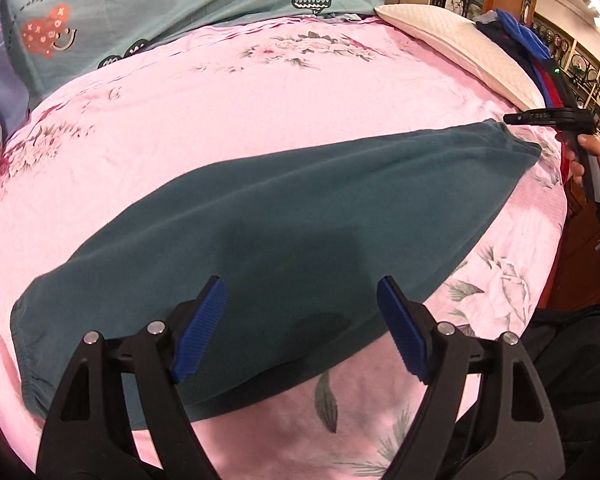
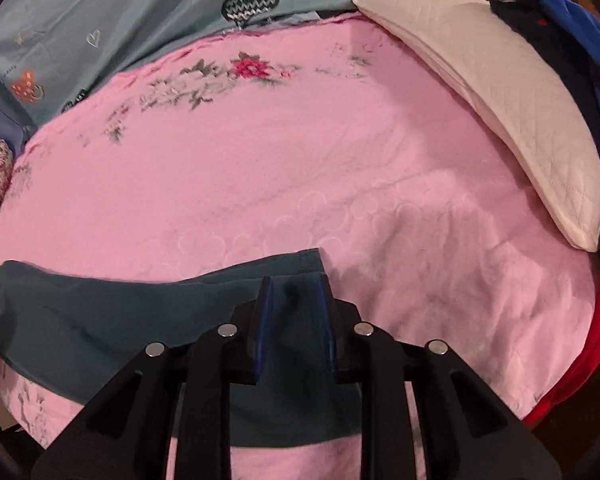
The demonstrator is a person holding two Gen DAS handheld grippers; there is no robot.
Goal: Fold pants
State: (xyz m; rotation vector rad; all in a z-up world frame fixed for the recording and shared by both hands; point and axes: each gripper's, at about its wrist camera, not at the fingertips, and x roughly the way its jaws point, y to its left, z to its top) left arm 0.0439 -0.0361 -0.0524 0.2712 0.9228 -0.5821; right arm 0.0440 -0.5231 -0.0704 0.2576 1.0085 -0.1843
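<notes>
Pink floral bed (image 1: 260,112): our teal pants (image 1: 284,216) lie stretched flat along it for folding. Left gripper (image 1: 302,328), fingers wide, hovers mid-length; right gripper (image 2: 296,332), fingers narrow, pinches the hem, likely to lift it.

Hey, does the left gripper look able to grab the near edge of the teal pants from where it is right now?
Probably yes. The left gripper is open, its fingers spread just above the teal pants, and nothing lies between them and the near edge on the pink bedspread. The right gripper is at the far end, out of the way.
</notes>
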